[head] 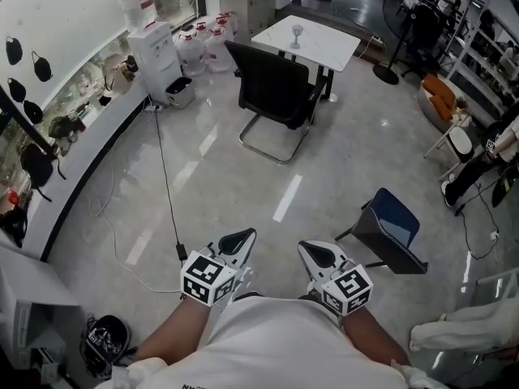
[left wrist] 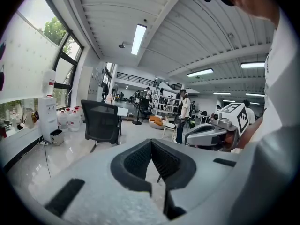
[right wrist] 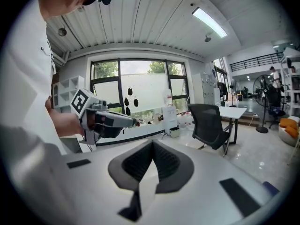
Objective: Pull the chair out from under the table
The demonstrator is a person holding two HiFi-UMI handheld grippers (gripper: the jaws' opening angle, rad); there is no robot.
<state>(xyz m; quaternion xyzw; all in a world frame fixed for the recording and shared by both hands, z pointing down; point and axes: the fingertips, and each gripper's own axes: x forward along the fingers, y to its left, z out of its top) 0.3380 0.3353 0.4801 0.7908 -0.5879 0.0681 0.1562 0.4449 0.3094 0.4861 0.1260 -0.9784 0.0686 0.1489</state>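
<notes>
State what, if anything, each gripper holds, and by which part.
Nothing is held. The left gripper and right gripper are both shut and empty. The black chair stands across the floor at the white table, untouched.

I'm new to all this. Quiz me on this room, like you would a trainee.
1. True or false: the left gripper and right gripper are both shut and empty.
2. What stands on the white table? A) a stemmed glass B) a laptop C) a book
3. Fill in: the chair at that table is ___ in colour.
Key: 1 true; 2 A; 3 black.
</notes>
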